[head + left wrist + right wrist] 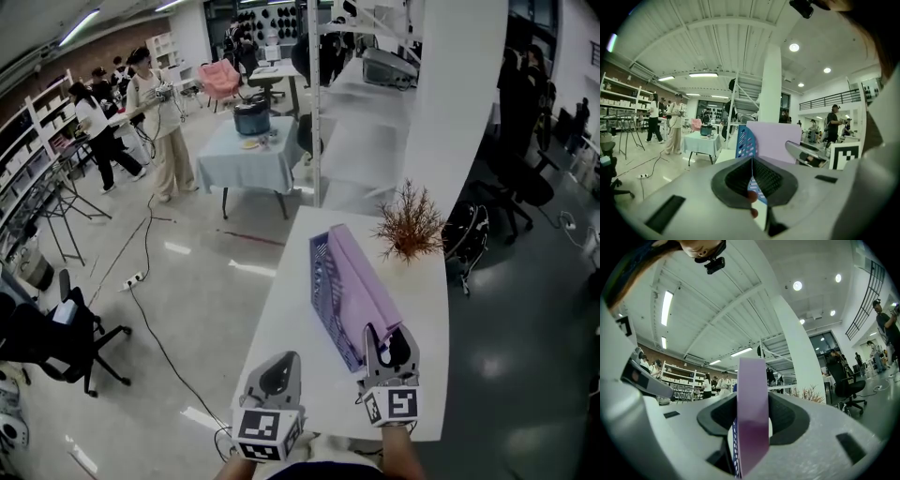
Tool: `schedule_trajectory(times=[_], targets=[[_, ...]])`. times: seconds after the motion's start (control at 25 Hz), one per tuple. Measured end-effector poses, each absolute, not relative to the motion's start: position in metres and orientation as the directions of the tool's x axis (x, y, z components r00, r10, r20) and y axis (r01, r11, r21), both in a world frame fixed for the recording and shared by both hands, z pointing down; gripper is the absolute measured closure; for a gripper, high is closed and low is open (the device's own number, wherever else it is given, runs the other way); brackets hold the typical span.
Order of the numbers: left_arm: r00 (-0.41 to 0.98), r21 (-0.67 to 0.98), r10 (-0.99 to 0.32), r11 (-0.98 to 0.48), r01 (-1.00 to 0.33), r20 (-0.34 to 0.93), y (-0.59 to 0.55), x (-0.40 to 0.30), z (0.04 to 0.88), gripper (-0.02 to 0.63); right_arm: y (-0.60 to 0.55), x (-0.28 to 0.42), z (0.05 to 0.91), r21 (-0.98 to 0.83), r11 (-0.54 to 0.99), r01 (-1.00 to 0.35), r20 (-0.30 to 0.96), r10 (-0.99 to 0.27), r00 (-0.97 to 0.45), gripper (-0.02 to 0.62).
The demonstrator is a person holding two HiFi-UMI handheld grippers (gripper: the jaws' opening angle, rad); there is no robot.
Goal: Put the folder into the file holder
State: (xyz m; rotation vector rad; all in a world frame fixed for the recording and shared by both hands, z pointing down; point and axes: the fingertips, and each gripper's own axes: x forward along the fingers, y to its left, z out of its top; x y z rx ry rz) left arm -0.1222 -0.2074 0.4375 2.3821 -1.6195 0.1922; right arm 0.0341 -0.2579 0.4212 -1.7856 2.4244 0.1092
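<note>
A purple folder point(364, 274) stands on edge in the blue mesh file holder point(323, 281) on the white table point(291, 319), leaning a little right. My right gripper point(387, 334) is shut on the folder's near end; in the right gripper view the purple edge point(752, 413) fills the gap between the jaws, with a strip of blue mesh point(735, 446) just left of it. My left gripper point(280, 362) hovers left of the holder's near end, shut and holding nothing. The left gripper view shows the folder point(773, 140) and holder point(745, 143) straight ahead of the closed jaws.
A dried reddish plant point(410, 225) stands at the table's far end, just beyond the holder. The table is narrow, with floor dropping off on both sides. A black office chair point(56, 342) and a cable lie on the floor at left. People stand far back left.
</note>
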Motion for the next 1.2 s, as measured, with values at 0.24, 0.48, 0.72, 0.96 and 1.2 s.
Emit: schedule_trajectory(times=[0.24, 0.48, 0.72, 0.96, 1.2], targets=[[0.368, 0.135, -0.902, -0.345, -0.929, 0.225, -0.208, -0.123, 0.433, 0.6, -0.259, 0.03, 0.422, -0.007, 0.325, -0.946, -0.112, -0.94, -0.323, 0.43], [0.396, 0.134, -0.89, -0.374, -0.918, 0.227, -0.203, -0.114, 0.428, 0.6, -0.257, 0.03, 0.423, 0.0, 0.343, -0.939, -0.071, -0.937, -0.343, 0.428], [0.416, 0.127, -0.882, -0.397, -0.909, 0.222, -0.2, -0.1, 0.419, 0.6, -0.251, 0.032, 0.421, 0.007, 0.373, -0.928, -0.053, -0.926, -0.373, 0.407], [0.433, 0.118, -0.875, -0.417, -0.901, 0.214, -0.199, -0.081, 0.413, 0.601, -0.241, 0.034, 0.414, 0.007, 0.411, -0.912, -0.062, -0.91, -0.41, 0.407], [0.432, 0.108, -0.88, -0.419, -0.902, 0.198, -0.196, -0.068, 0.408, 0.6, -0.23, 0.035, 0.41, 0.02, 0.444, -0.896, -0.066, -0.893, -0.445, 0.407]])
